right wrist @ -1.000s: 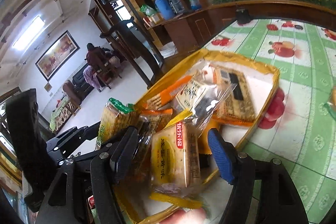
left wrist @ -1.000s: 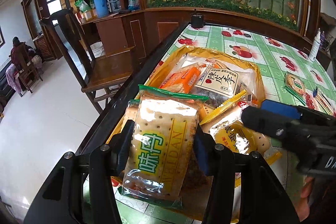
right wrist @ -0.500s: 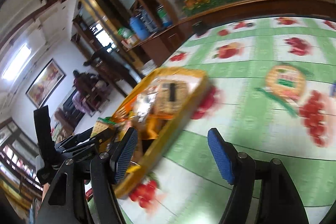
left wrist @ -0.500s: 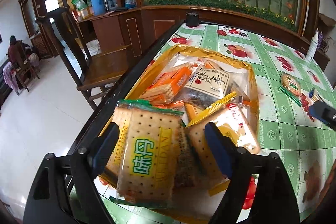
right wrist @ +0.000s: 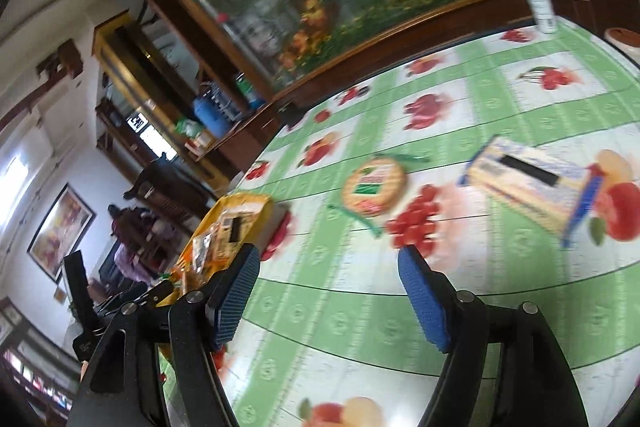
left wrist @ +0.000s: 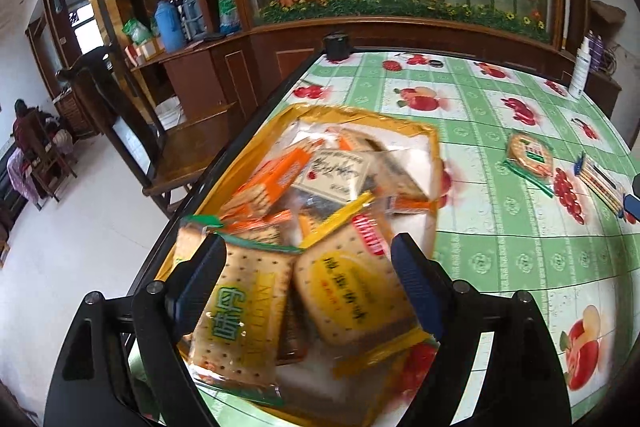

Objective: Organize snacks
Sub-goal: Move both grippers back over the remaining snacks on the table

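Yellow tray [left wrist: 434, 147] full below the open, empty left gripper [left wrist: 308, 291]; right gripper [right wrist: 328, 291], jaws just widened and empty, likely fetches the round biscuit pack [right wrist: 374, 189] ahead next.

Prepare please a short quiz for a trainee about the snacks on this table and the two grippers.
1. True or false: the left gripper grips the green-labelled cracker pack.
2. Which snacks lie on the tablecloth outside the yellow tray?
A. a round cracker pack and a long blue-edged pack
B. two bottles
C. nothing
3. Fill in: the right gripper holds ____.

Key
1. False: its jaws have just been opening and stand clear of the pack, which lies in the tray.
2. A: round cracker pack, long blue-edged pack.
3. nothing; open jaws over the tablecloth.
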